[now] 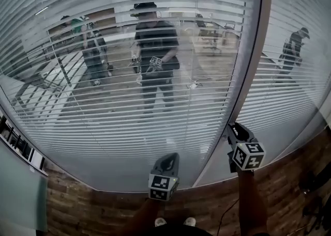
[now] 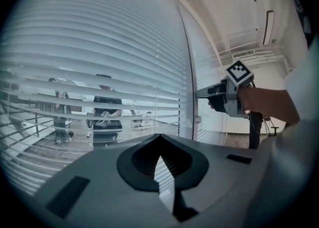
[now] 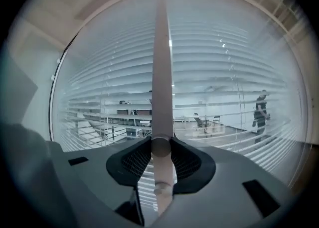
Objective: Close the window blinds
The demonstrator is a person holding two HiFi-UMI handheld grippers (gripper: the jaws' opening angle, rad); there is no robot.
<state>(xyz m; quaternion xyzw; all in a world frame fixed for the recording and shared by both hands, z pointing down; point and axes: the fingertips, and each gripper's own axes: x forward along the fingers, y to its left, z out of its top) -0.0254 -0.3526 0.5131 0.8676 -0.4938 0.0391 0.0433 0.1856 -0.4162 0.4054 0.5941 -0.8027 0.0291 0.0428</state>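
Right tongs clenched on the white blind wand, which hangs upright in front of the slats. Left tongs pinched together, nothing in them, held level just left of the right ones, clear of the wand. Window blinds hang full length over the glass straight ahead, slats tilted partly open, shapes showing between them. Wood floor below.

I am holding my right gripper at the lower right of the frame, with the wand standing upright between its jaws and in front of the blinds, while my left gripper is sitting at bottom centre, left of the mullion, with the blinds ahead of it.
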